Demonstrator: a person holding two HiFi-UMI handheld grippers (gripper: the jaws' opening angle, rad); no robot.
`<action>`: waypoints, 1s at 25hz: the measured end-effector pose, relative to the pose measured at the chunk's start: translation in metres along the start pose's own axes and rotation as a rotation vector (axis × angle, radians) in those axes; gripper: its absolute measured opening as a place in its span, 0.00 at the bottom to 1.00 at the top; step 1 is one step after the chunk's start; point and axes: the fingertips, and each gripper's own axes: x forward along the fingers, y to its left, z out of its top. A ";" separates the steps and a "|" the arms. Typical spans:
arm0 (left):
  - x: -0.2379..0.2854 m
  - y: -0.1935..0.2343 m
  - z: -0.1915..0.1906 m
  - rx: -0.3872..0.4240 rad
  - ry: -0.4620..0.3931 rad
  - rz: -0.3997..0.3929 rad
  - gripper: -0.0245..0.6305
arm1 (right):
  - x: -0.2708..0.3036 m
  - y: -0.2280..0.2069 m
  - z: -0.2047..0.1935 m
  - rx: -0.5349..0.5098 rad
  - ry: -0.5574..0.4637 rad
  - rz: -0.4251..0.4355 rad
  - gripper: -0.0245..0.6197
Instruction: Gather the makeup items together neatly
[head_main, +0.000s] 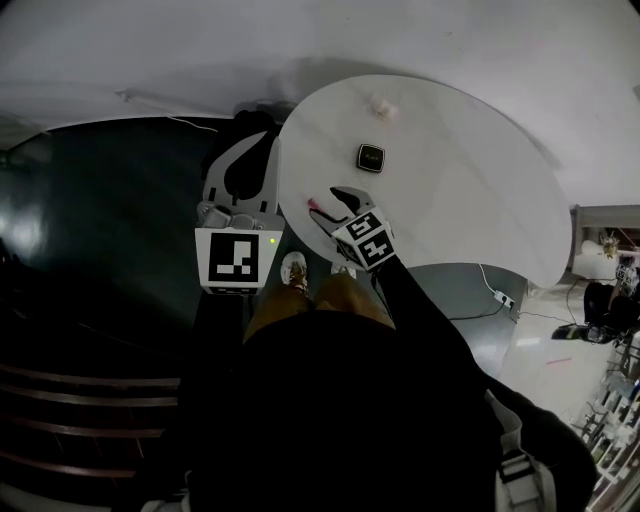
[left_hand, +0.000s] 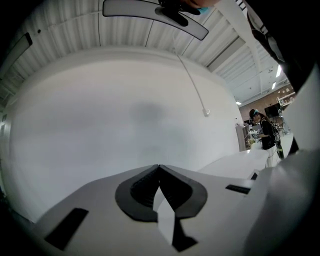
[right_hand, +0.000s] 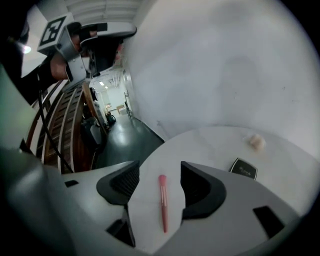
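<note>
A slim pink makeup brush (right_hand: 163, 202) lies flat on the round white table (head_main: 470, 200), straight between the jaws of my right gripper (right_hand: 160, 180). Those jaws stand open, with a gap on either side of the brush. In the head view the right gripper (head_main: 335, 205) hovers at the table's near left edge, the brush (head_main: 316, 206) just showing beside it. A black square compact (head_main: 371, 157) (right_hand: 243, 168) lies further in, and a pale puff (head_main: 383, 106) (right_hand: 256, 142) near the far edge. My left gripper (head_main: 240, 170) (left_hand: 159, 167) hangs off the table's left side, shut and empty.
A dark floor lies left of the table, with wooden stairs (head_main: 80, 390) beyond. A cable and power strip (head_main: 503, 297) trail on the floor at the right. My shoes (head_main: 294, 268) stand by the table's near edge. People (left_hand: 262, 131) stand far off in the left gripper view.
</note>
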 end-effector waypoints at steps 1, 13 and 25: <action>-0.002 0.002 -0.002 -0.004 0.002 0.003 0.06 | 0.005 0.001 -0.009 0.009 0.025 0.000 0.46; -0.010 0.017 -0.019 -0.027 0.028 0.030 0.06 | 0.034 -0.005 -0.077 0.045 0.262 -0.002 0.14; 0.023 -0.004 -0.011 -0.019 0.016 -0.017 0.06 | -0.014 -0.065 -0.003 0.183 -0.016 -0.160 0.14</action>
